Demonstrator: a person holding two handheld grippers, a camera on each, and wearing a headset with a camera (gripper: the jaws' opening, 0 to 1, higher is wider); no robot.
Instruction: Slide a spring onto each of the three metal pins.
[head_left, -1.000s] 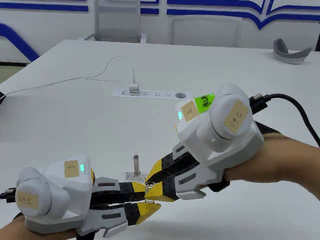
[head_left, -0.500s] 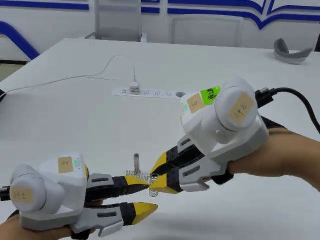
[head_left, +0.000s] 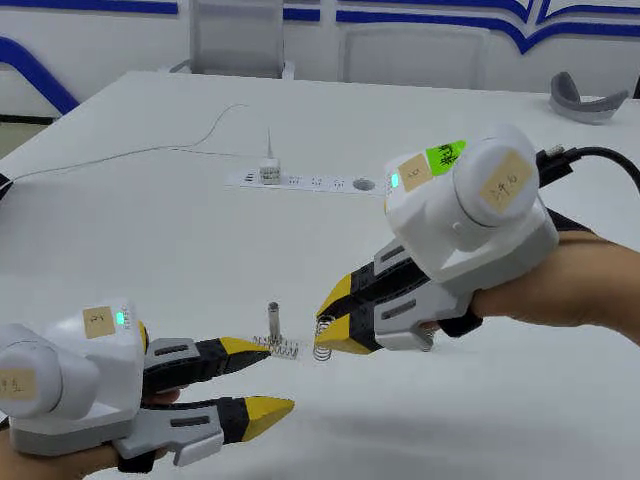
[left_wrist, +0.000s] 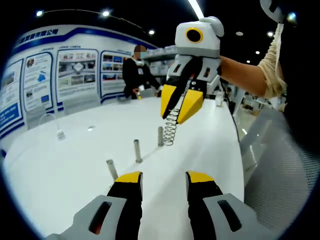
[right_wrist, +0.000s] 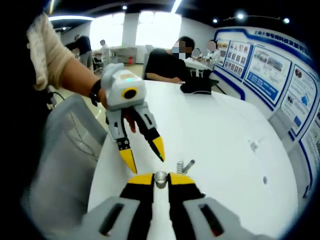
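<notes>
Currently right hand-held gripper (head_left: 325, 325) clamps a dangling spring (left_wrist: 170, 129) near a pin (head_left: 273, 320); left hand-held gripper (head_left: 274, 377) stands wide.

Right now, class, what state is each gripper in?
Left gripper: open, holding nothing.
Right gripper: shut on a spring.

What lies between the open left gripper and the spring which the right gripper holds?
In the head view, an upright metal pin and a loose spring lying flat at its foot.
</notes>
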